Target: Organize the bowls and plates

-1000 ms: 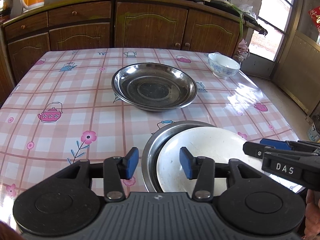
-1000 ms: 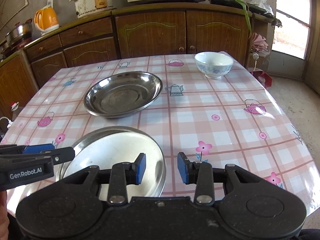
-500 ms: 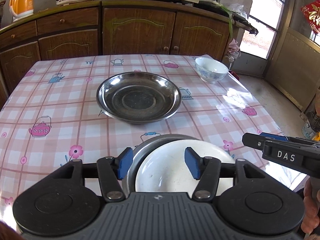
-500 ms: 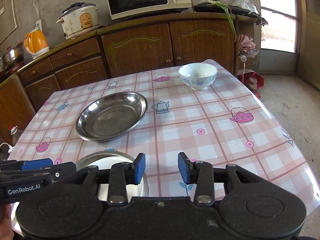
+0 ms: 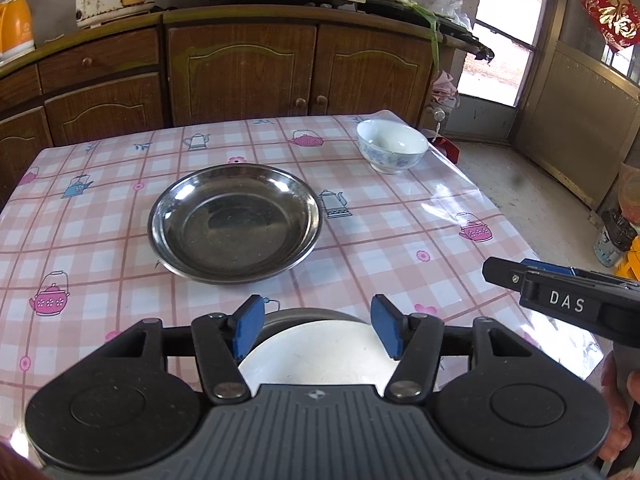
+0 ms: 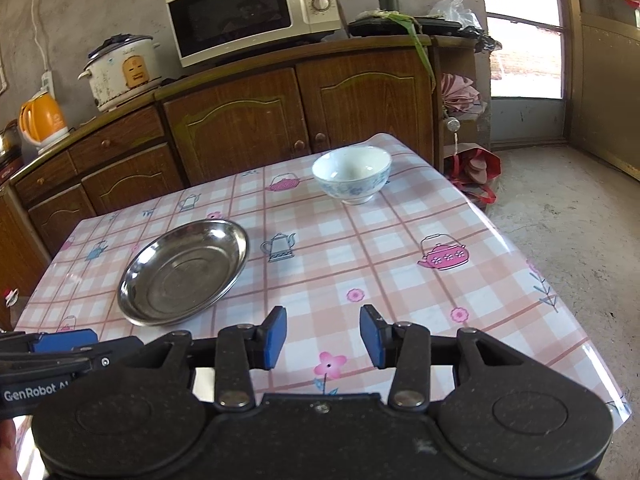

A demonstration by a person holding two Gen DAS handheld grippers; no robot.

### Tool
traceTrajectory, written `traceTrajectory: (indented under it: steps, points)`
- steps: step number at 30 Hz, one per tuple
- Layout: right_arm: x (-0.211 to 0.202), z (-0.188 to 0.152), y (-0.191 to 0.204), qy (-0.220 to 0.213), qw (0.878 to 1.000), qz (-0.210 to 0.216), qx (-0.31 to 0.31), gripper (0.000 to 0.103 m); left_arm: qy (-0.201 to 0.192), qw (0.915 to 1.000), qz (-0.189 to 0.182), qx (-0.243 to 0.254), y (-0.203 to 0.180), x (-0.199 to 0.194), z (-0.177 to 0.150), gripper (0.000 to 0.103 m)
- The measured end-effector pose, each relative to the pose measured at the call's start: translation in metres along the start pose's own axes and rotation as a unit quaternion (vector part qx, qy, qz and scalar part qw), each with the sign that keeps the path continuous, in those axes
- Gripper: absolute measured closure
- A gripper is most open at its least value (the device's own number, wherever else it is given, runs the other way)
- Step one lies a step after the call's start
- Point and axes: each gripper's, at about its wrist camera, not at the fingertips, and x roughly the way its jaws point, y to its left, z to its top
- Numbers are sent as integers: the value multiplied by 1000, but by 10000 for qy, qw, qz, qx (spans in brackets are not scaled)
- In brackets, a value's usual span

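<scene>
Two grippers: both hang over the near end of a table [image 5: 400, 240] covered in pink checked oilcloth printed with teapots and flowers; neither carries anything.
Left gripper [image 5: 318, 330]: its blue-padded jaws stand moderately apart and have just been opening; nothing is pinched, and the pads touch nothing.
Below the left gripper: a white round plate [image 5: 320, 354] lies inside a shallow steel dish [image 5: 304, 314], of which only a thin far rim shows; both sit flat at the near table edge, seen through the gap between the pads.
Right gripper [image 6: 323, 338]: jaws moderately apart, slightly narrower than the left's, also just widened; only bare oilcloth and a pink flower show between the pads.
Empty steel dish [image 5: 234, 222]: a second round, shallow stainless dish rests flat near the table's middle, mouth up, well apart from both grippers.
Ceramic bowl [image 6: 352, 174]: white with a blue flower pattern, upright on its foot, mouth up, near the far right corner of the table.
Long axis: dishes, plate and bowl are all round, so none has a pointing direction.
Left view only: the stacked plate and dish, and the other gripper entering from the right with a hand [image 5: 618, 412] behind it.
Right view only: the other gripper's blue pad and black finger at lower left; the stack is hidden there.
</scene>
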Motion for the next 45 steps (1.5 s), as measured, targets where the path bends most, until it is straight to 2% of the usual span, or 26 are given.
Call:
traceTrajectory:
  steps: [22,29,37,39,45]
  points:
    - [17,50,-85,-437,9943,-406,879,47,111,9990,-247,353,-56,40,43,42]
    - [33,69,-105,-513,9910,-391,1174,47,135,9993,-184,283,-63,61,64,42]
    - [73,109,-106,-430,9936,-104,1035,46,134,9998,9,123,-62,93,100,42]
    - [87,121,-107,-388,9941,-46,1016,43,109,9999,62,101,-61,101,110,42]
    - [138,150,-111,-219,9951,-50,967,42,34,9998,163,63,-60,133,138,39]
